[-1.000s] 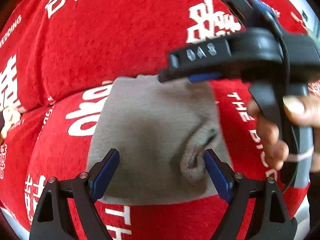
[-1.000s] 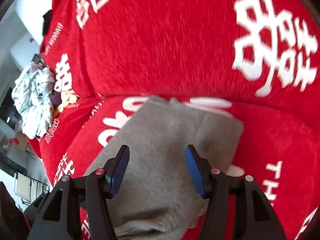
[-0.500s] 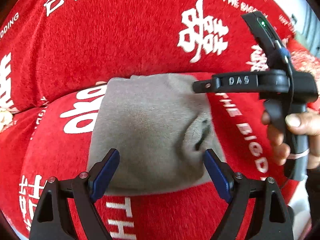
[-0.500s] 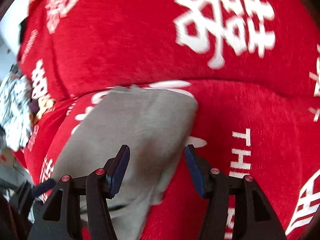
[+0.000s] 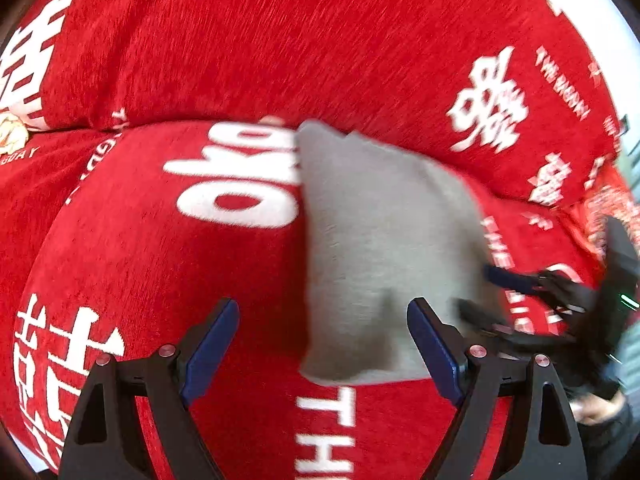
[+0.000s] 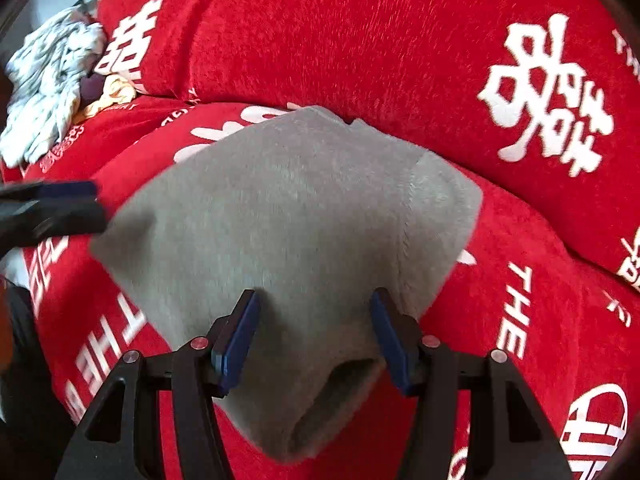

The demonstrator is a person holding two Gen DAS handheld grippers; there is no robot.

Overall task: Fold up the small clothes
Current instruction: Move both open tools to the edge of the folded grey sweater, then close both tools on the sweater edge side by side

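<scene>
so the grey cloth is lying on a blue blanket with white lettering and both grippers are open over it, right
Not quite: the blanket is red, not blue; only the gripper pads are blue. The right wrist view shows it plainly. The rest holds: the grey cloth lies on it, the lettering is white, and the left gripper and right gripper are both open over the cloth.

The left tool (image 5: 323, 348) is sliding off to the side, so the gray cloth (image 5: 384, 240), centered between its fingers a moment ago, is now sitting toward the right-hand finger. The right tool (image 5: 486, 292) is dropping from the top of that view down to the cloth's right edge. In the right wrist view, the right tool (image 6: 314, 334) is swinging back over the gray cloth (image 6: 296, 216), with its open hem turning up just below the fingers.
</scene>
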